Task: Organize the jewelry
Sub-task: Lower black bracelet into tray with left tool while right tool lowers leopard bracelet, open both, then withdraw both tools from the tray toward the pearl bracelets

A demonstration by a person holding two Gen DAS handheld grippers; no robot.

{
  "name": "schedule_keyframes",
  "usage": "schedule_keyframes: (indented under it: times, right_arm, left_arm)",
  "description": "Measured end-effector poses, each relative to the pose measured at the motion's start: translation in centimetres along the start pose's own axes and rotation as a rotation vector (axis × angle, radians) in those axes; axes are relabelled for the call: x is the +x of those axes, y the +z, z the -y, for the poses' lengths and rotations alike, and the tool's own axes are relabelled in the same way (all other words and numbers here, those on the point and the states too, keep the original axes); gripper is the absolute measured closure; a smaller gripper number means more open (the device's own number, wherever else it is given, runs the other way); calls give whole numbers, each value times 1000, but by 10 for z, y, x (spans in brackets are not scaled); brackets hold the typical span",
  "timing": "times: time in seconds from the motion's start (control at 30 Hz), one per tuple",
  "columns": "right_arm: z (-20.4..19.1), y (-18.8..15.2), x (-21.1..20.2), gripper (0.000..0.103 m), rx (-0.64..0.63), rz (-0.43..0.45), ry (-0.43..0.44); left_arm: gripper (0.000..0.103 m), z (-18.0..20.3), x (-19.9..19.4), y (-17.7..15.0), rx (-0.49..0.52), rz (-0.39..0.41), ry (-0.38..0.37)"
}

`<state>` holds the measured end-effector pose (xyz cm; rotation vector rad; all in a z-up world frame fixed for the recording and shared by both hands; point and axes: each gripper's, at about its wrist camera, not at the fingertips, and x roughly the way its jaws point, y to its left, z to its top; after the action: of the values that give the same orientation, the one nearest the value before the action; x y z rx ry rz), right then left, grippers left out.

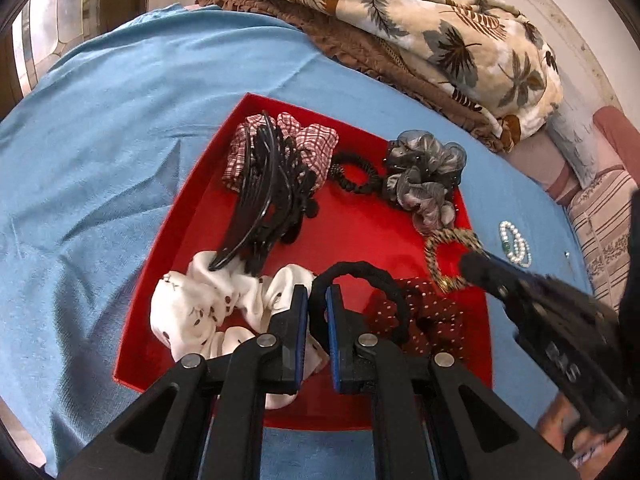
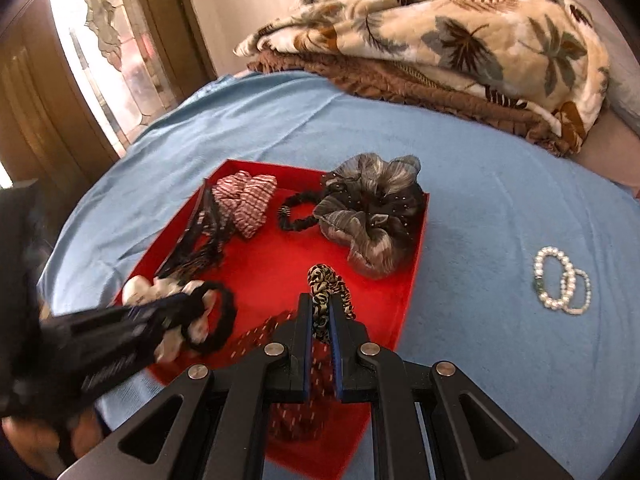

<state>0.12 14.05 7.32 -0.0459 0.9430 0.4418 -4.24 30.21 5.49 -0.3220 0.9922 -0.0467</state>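
Note:
A red tray (image 1: 360, 220) (image 2: 264, 272) lies on a blue cloth and holds several hair ties and clips. In the left wrist view my left gripper (image 1: 317, 300) is shut on a black hair tie (image 1: 360, 268), whose loop arcs to the right over a maroon dotted scrunchie (image 1: 424, 316). At the tray's right side, my right gripper (image 1: 468, 266) (image 2: 319, 312) is shut on a leopard-print hair tie (image 1: 440, 240) (image 2: 320, 280). The right wrist view shows the left gripper (image 2: 180, 306), blurred, with the black hair tie (image 2: 224, 312). Pearl bracelets (image 1: 514, 244) (image 2: 560, 284) lie on the cloth right of the tray.
In the tray lie a white scrunchie (image 1: 200, 304), black hair clips (image 1: 272, 184), a plaid scrunchie (image 1: 308, 140), a black beaded tie (image 1: 352, 176) and a grey scrunchie (image 1: 424, 172). A folded leaf-print blanket (image 1: 400, 20) lies behind. A doorway (image 2: 100, 60) is at the far left.

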Motion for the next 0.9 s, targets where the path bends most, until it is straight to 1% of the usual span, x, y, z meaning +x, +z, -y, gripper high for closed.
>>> schedule_keyframes:
  times: [0.1, 0.2, 0.23, 0.27, 0.3, 0.33, 0.37, 0.4, 0.5, 0.57, 0.63, 0.73, 0.83, 0.9]
  right_arm:
    - [-2, 4, 14, 94, -6, -20, -10]
    - [-4, 3, 21, 94, -12, -31, -21]
    - [-5, 3, 22, 93, -10, -34, -22]
    - [-5, 3, 22, 92, -6, -34, -20]
    - [-5, 2, 22, 87, -2, -36, -20]
    - [-5, 1, 20, 79, 3, -36, -21]
    - [-5, 1, 18, 76, 4, -33, -20]
    - [-7, 0, 14, 72, 3, -24, -20]
    - [-12, -4, -5, 70, -25, 14, -31]
    - [-14, -8, -19, 66, -46, 43, -43]
    - [-13, -17, -37, 55, -57, 80, -69]
    - [-5, -32, -59, 52, -67, 106, -115]
    - [11, -50, -77, 51, -51, 106, -164]
    - [23, -61, -87, 47, -22, 97, -184]
  left_arm:
    - [94, -3, 1, -2, 8, 15, 20]
    - [91, -5, 4, -4, 15, 18, 24]
    - [87, -5, 4, -5, 23, 24, 25]
    - [80, -5, 3, -6, 28, 31, 26]
    - [75, -4, 3, -6, 34, 40, 27]
    - [65, -4, 1, -7, 38, 54, 27]
    - [58, -2, 0, -7, 40, 66, 27]
    - [56, -2, -3, -7, 42, 80, 28]
    - [51, 0, -8, -7, 45, 114, 30]
    - [49, -1, -12, -8, 41, 133, 42]
    - [49, -1, -16, -9, 39, 163, 58]
    - [48, -1, -25, -11, 34, 215, 72]
    - [41, 3, -33, -18, 38, 259, 102]
    - [40, 7, -37, -24, 56, 274, 128]
